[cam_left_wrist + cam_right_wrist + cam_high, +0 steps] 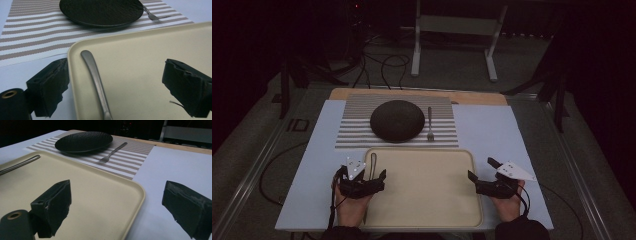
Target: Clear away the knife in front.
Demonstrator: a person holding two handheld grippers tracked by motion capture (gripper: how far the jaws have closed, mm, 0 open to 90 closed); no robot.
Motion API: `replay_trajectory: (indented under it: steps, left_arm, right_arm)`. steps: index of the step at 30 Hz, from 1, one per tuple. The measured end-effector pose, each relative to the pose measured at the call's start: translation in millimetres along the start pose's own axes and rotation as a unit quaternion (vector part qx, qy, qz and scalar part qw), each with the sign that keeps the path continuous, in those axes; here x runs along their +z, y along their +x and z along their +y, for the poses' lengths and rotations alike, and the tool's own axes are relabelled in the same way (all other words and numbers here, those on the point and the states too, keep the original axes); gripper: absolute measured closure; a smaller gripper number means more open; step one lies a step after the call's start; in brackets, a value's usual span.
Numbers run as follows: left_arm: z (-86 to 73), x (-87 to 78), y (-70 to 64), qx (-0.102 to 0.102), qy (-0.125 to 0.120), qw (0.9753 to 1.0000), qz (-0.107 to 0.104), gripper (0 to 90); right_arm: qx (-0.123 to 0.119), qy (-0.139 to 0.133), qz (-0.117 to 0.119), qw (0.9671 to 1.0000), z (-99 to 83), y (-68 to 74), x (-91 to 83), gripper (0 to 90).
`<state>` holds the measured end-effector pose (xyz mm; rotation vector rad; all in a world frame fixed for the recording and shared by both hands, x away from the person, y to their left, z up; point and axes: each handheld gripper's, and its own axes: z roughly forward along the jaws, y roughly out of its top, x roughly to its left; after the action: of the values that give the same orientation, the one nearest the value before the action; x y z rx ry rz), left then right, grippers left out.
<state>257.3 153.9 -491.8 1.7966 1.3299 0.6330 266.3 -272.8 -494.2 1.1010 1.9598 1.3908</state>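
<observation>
A beige tray (pixel 427 195) (pixel 150 47) (pixel 90 187) lies at the near middle of the table. A metal utensil handle (pixel 373 164) (pixel 96 77) (pixel 21 163) rests along its left side, its far end hidden under my hand. My left gripper (pixel 364 175) (pixel 117 87) is open, one jaw outside the tray's left rim and the other over the tray, with the handle between them untouched. My right gripper (pixel 482 169) (pixel 120 205) is open astride the tray's right rim. Behind the tray, a black plate (pixel 397 120) (pixel 100 10) (pixel 83 141) and a fork (pixel 430 125) (pixel 152 15) (pixel 112 152) sit on a striped placemat (pixel 354 132).
A pale blue sheet (pixel 492 130) covers the table, and a wooden edge (pixel 482 98) shows at the back. On the dark floor beyond stand a white metal frame (pixel 417 45) and loose cables (pixel 382 65). Bare sheet lies on either side of the tray.
</observation>
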Motion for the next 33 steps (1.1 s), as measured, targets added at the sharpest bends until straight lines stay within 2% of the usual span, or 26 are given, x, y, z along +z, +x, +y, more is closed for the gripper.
replay_trajectory:
  steps: [7,10,17,21,26,30,32,33]
  left_arm:
    - [1.5,1.5,1.6,0.006,0.004,1.0000,-0.003,3.9]
    - [3.2,1.7,5.1,0.005,0.004,0.9999,-0.011,1.4]
    - [9.7,0.0,8.2,0.015,-0.005,0.9998,-0.014,0.2]
    - [17.0,-0.5,10.6,0.021,-0.014,0.9996,-0.013,0.2]
    - [22.1,0.1,13.5,0.028,-0.013,0.9995,-0.010,0.1]
    - [29.4,-1.8,23.6,0.032,-0.019,0.9993,-0.008,0.1]
    - [29.4,-1.8,23.6,0.032,-0.019,0.9993,-0.008,0.1]
    - [32.3,-1.8,28.0,0.043,-0.017,0.9989,-0.001,0.1]
  right_arm:
    - [-0.001,0.001,-0.002,1.0000,0.1,0.3,-0.7,8.6]
    - [-0.003,0.003,-0.002,1.0000,0.0,0.8,0.4,8.6]
    - [-0.003,0.001,0.001,1.0000,0.0,0.3,0.4,8.6]
    - [-0.005,0.000,0.001,1.0000,0.0,0.1,-0.3,8.6]
    - [-0.004,-0.001,-0.001,1.0000,-0.2,0.0,-1.1,8.6]
    - [-0.002,-0.002,-0.002,1.0000,-0.4,-0.4,-2.6,8.6]
    - [-0.002,-0.002,-0.002,1.0000,-0.3,-0.3,-2.3,8.6]
    - [-0.002,0.000,-0.001,1.0000,-0.3,0.0,-1.9,8.6]
